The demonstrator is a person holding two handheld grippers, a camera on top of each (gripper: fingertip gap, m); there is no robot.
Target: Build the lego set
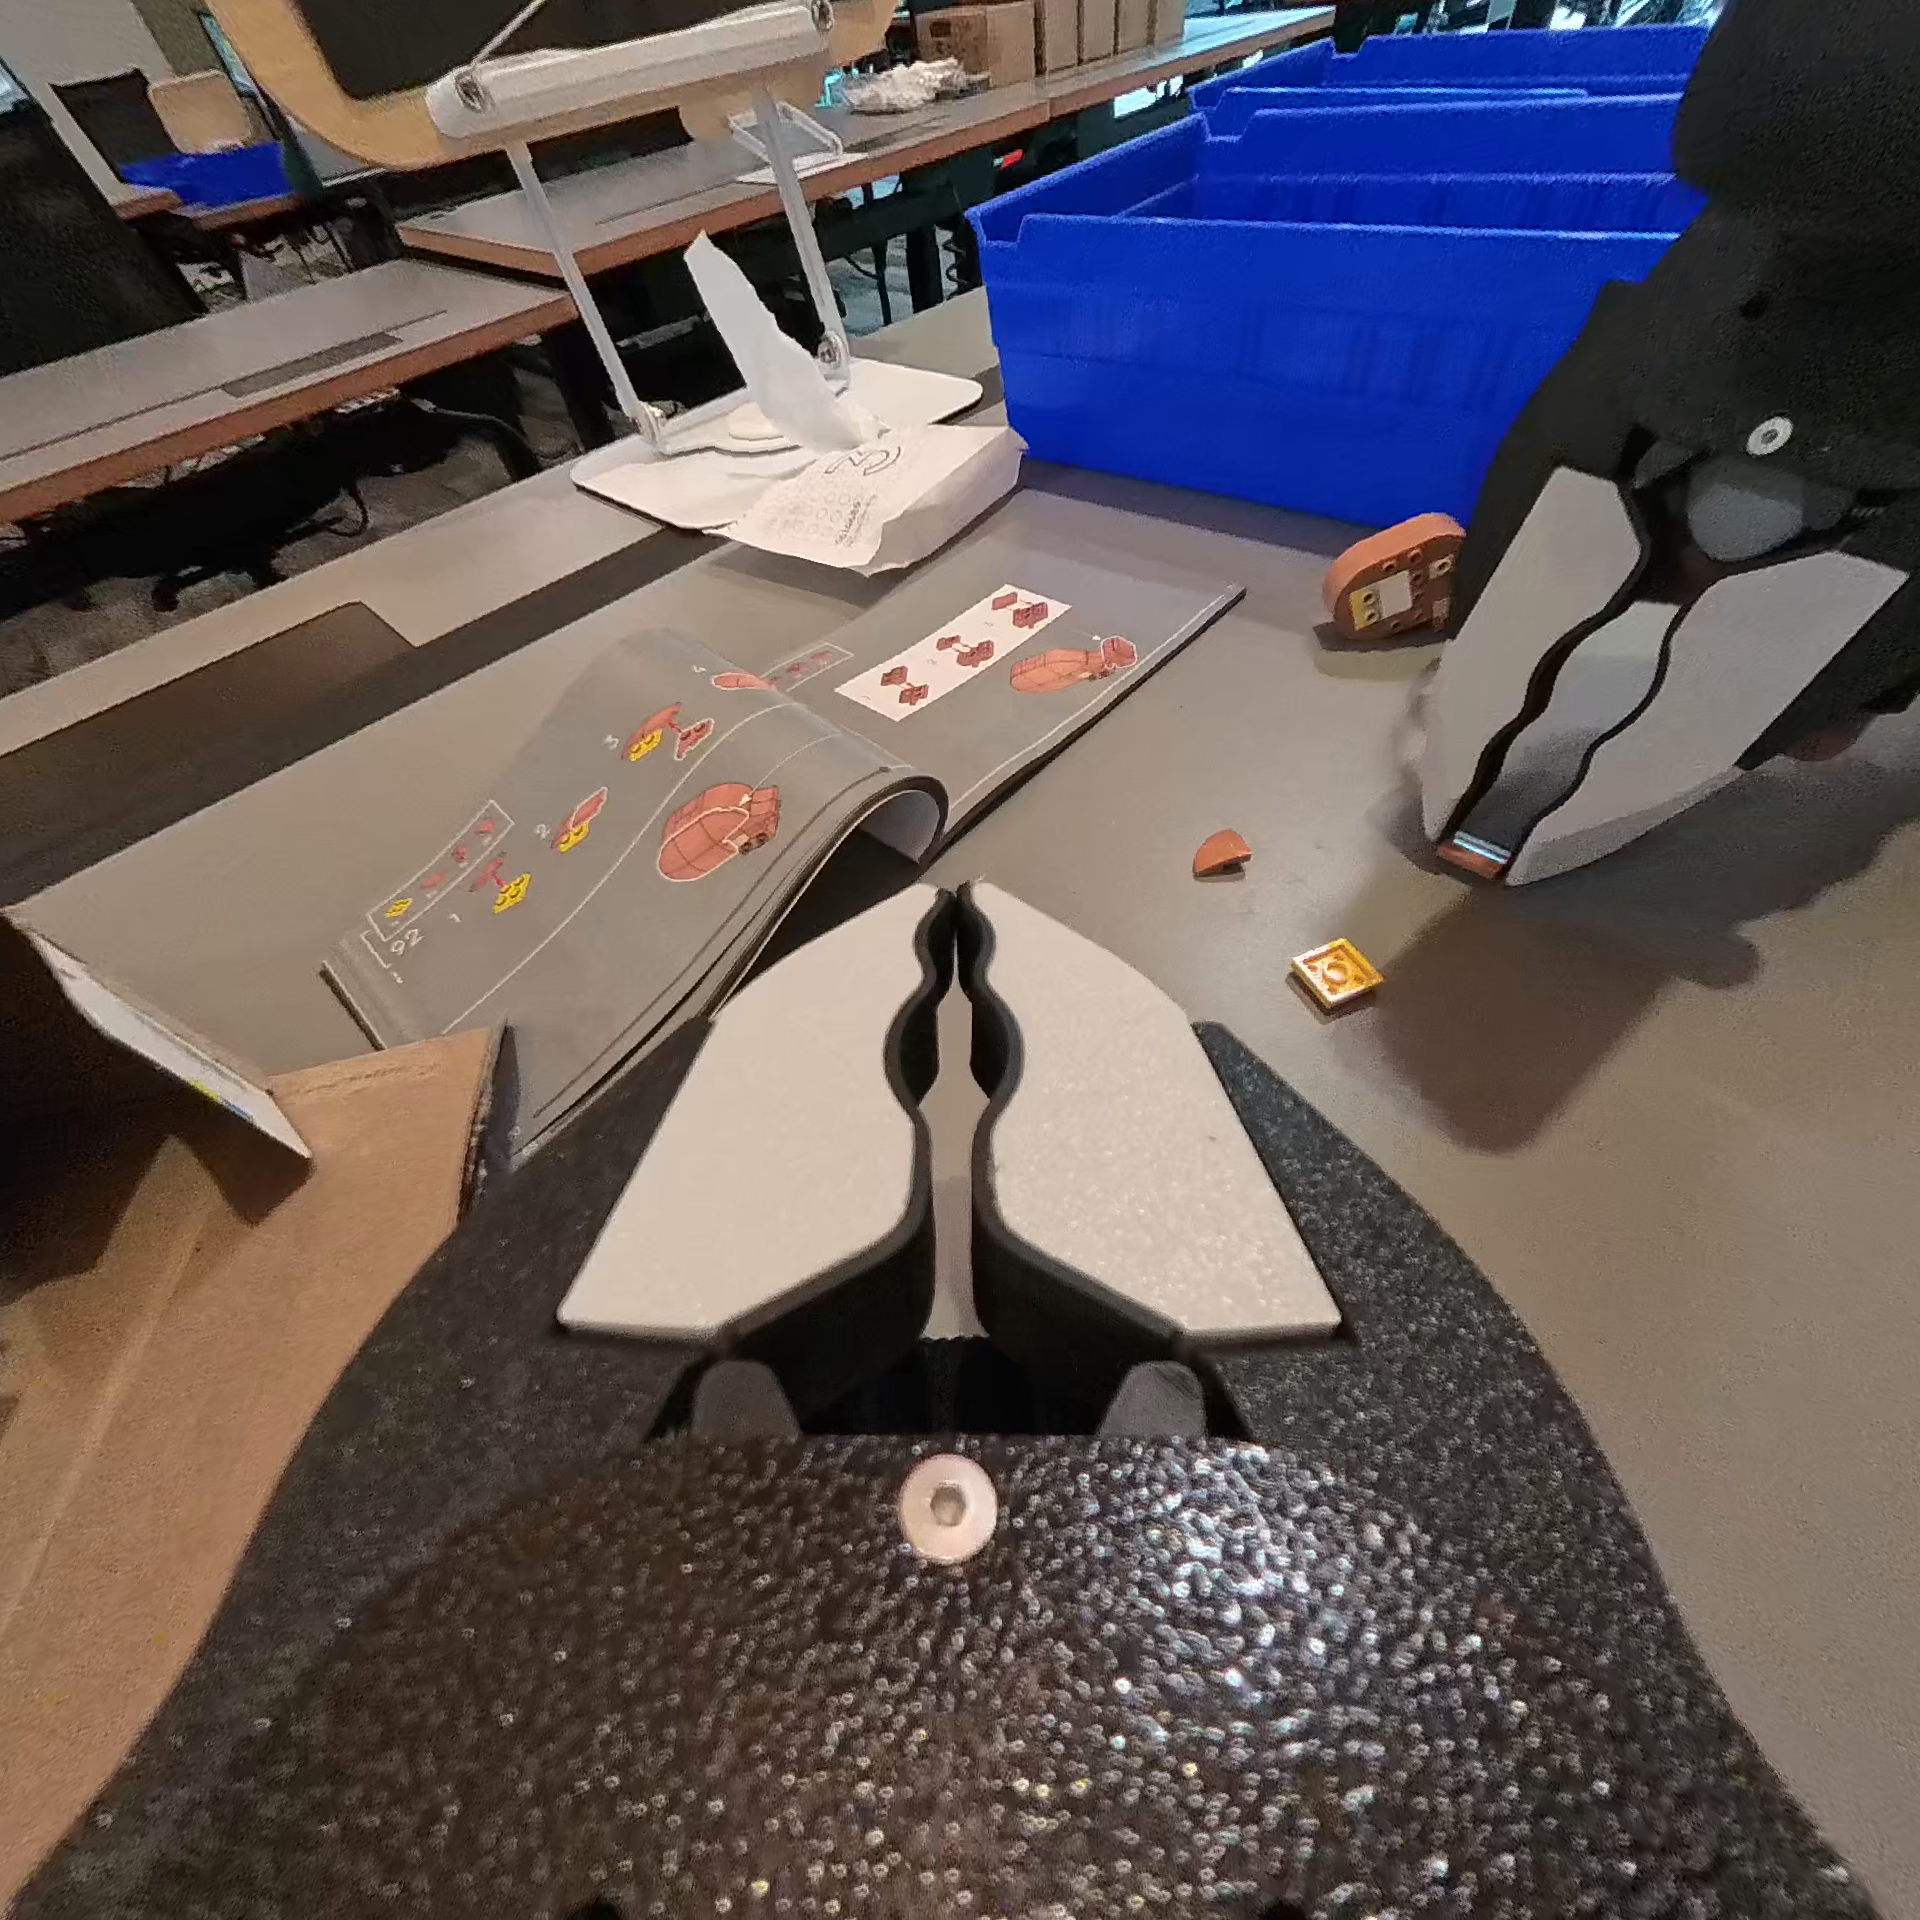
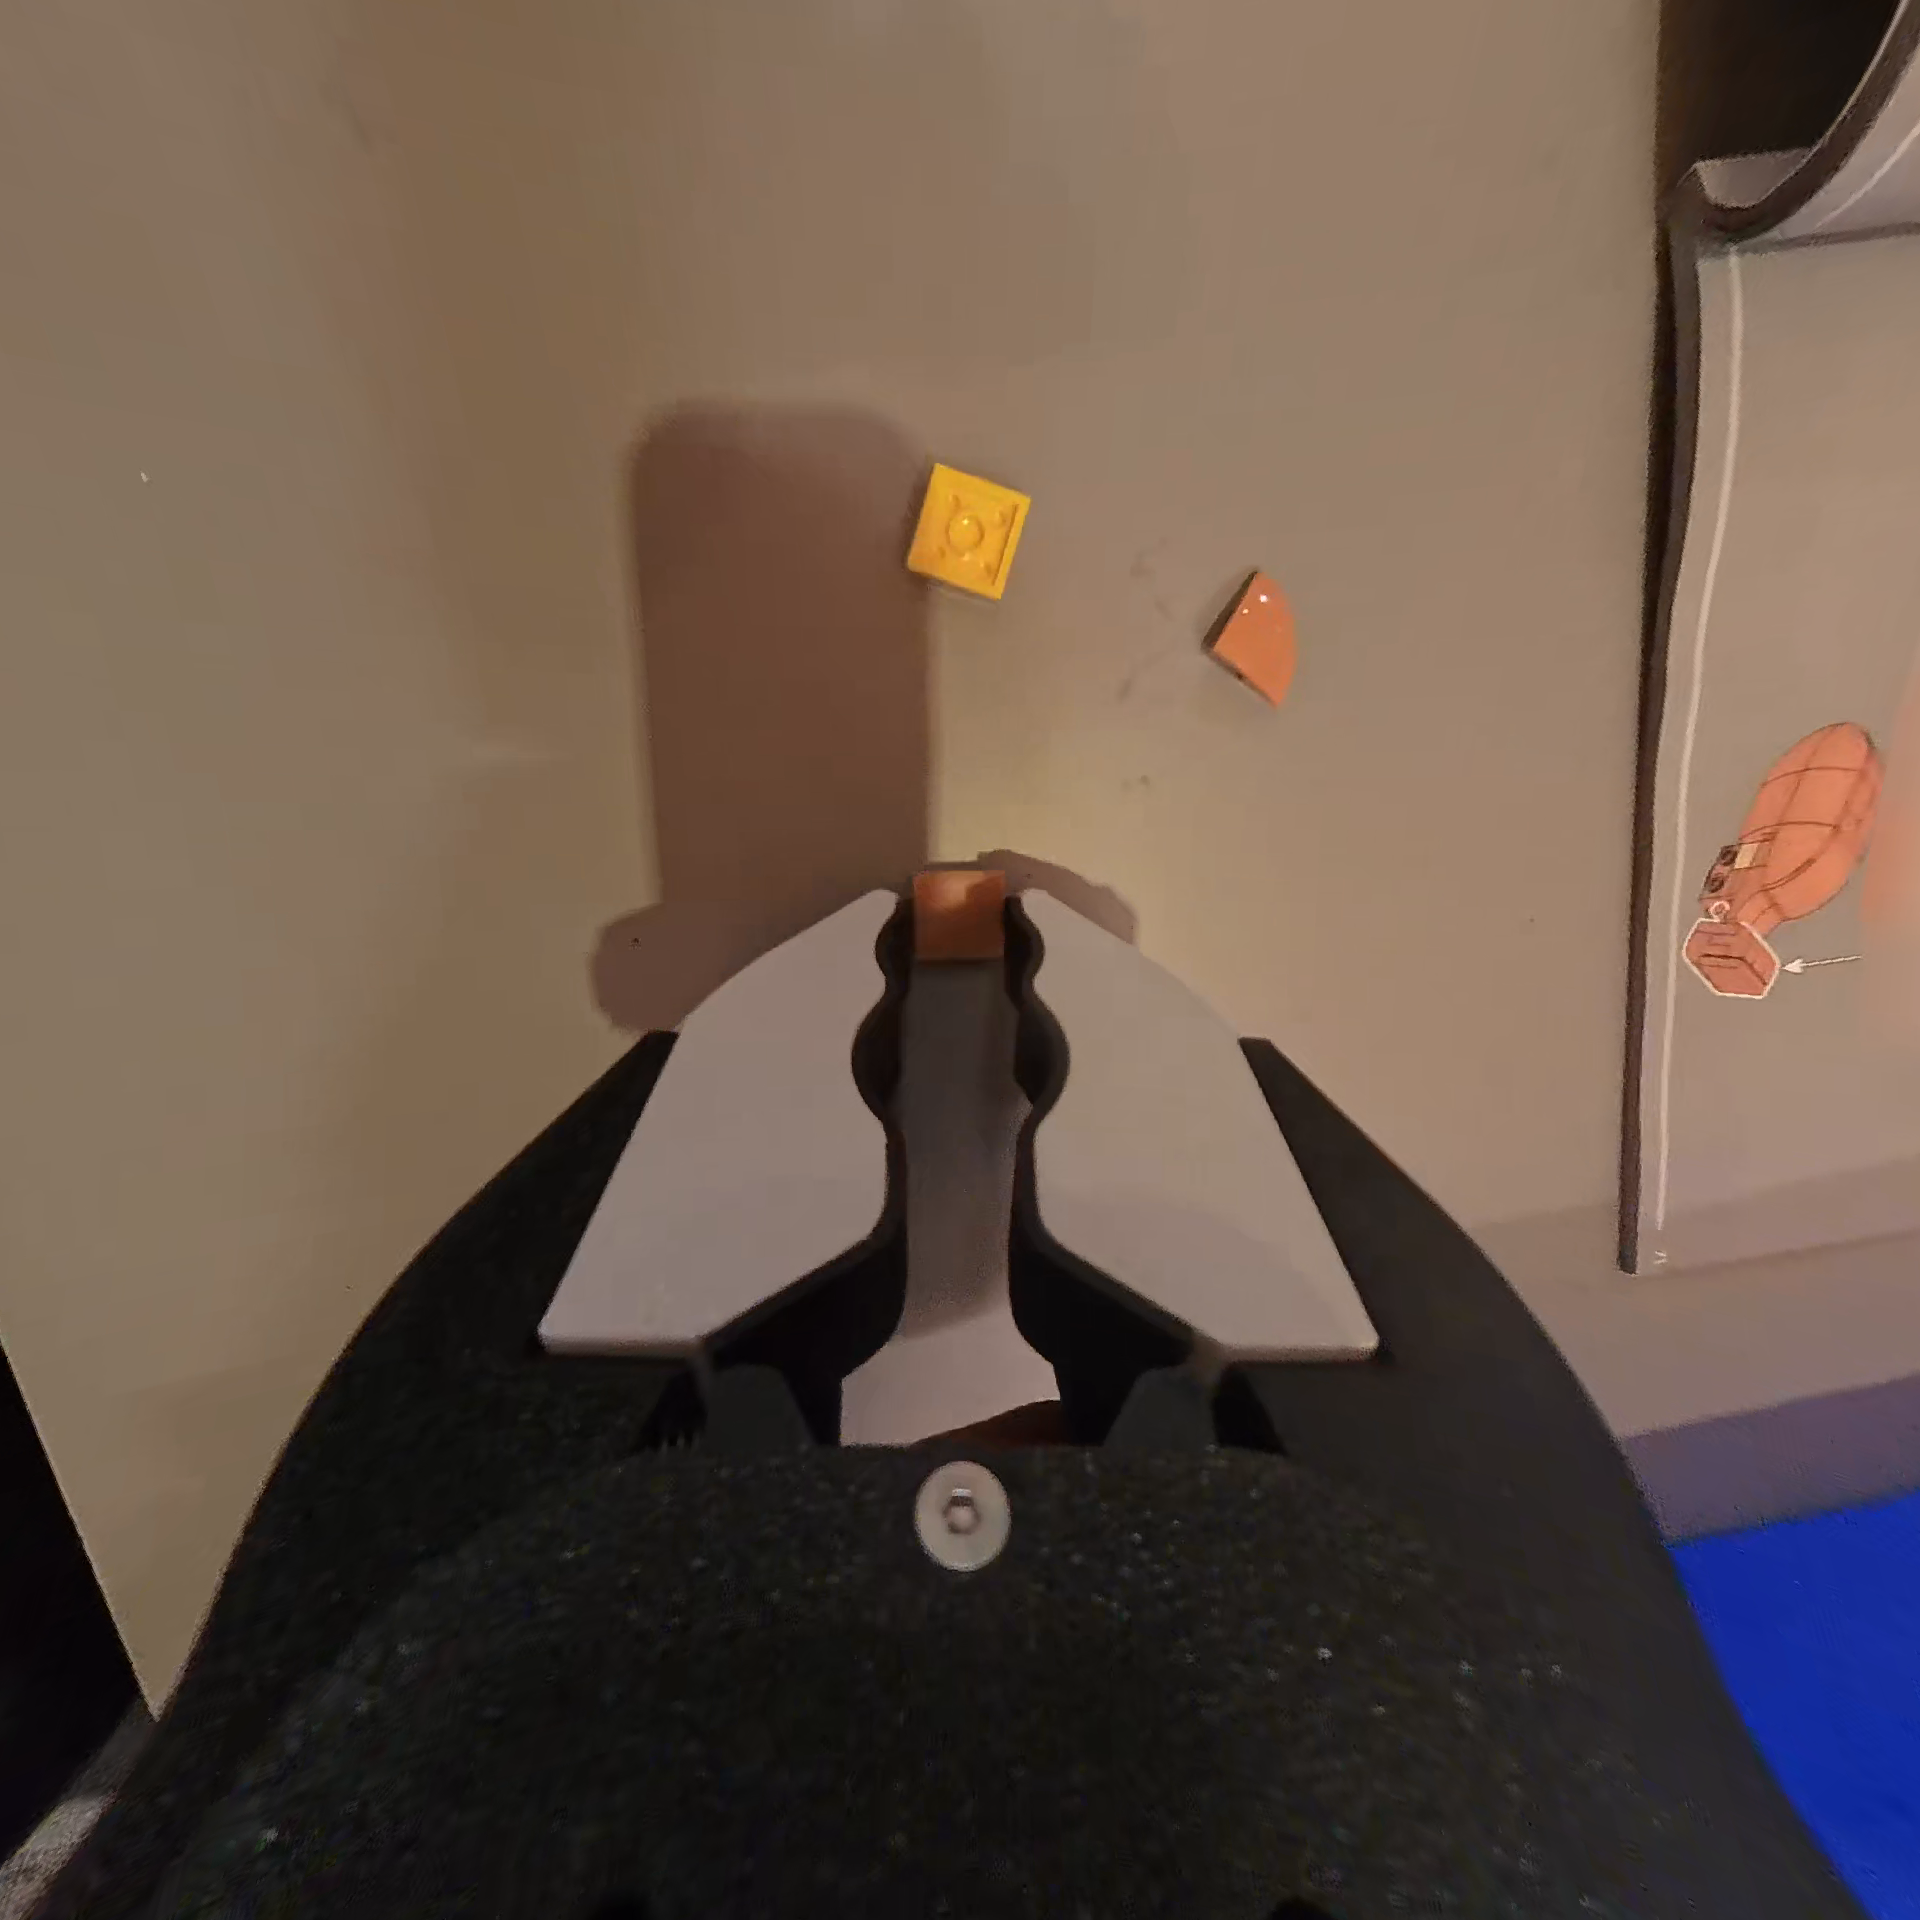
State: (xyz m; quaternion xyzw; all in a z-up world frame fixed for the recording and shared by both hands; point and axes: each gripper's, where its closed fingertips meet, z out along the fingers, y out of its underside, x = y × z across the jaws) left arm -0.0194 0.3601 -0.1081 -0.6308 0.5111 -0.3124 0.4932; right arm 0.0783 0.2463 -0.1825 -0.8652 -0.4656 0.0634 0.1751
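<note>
Two grippers work over a grey surface (image 1: pixel 1558 1195): the right gripper (image 2: pixel 958 914) has its fingers clamped on a small brown brick (image 2: pixel 958 912), a light, rigid, glossy piece likely to slip unless pinched on flat sides, held just above the surface; the left gripper (image 1: pixel 956 904) hovers with fingers together, empty, near an open instruction booklet (image 1: pixel 644 831), with a yellow plate (image 1: pixel 1337 974) and a curved brown piece (image 1: pixel 1221 854) lying loose nearby.
</note>
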